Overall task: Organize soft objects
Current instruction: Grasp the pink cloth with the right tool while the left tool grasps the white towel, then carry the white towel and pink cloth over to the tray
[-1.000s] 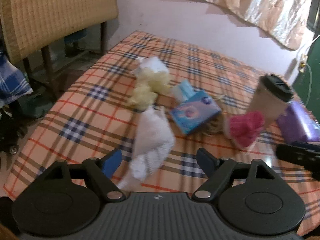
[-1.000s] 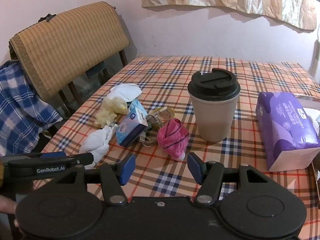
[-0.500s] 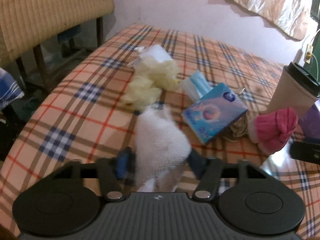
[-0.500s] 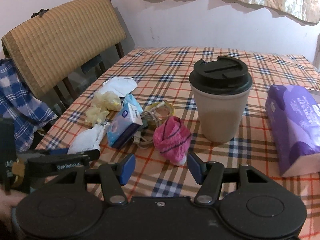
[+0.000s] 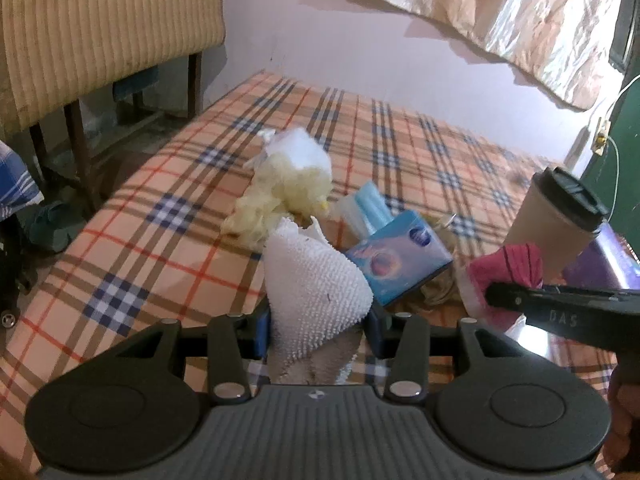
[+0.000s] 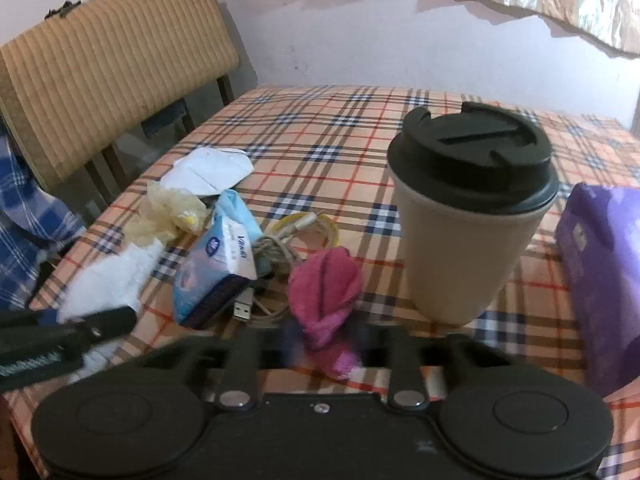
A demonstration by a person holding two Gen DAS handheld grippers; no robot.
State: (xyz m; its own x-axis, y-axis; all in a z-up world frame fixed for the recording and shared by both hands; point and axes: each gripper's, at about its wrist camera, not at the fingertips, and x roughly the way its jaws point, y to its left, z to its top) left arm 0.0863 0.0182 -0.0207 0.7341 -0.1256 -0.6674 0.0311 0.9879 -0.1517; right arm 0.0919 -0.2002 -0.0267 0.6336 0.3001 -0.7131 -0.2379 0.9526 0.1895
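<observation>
A white nubby cloth [image 5: 316, 292] is clamped by the left gripper [image 5: 316, 330] above the plaid tablecloth [image 5: 152, 240]. A pink cloth [image 6: 326, 292] is straddled by the blurred right gripper [image 6: 324, 344]; its closure cannot be told. A pink wall [image 6: 360, 40] is seen behind.

One second before, the left gripper [image 5: 316, 330] stood open above the white cloth [image 5: 316, 284]; it came down and closed on the cloth, which now stood up between its fingers. The right gripper [image 6: 326, 344] moved forward to the pink cloth [image 6: 325, 292], and its fingers narrowed around it; they were blurred, so contact was not clear.
</observation>
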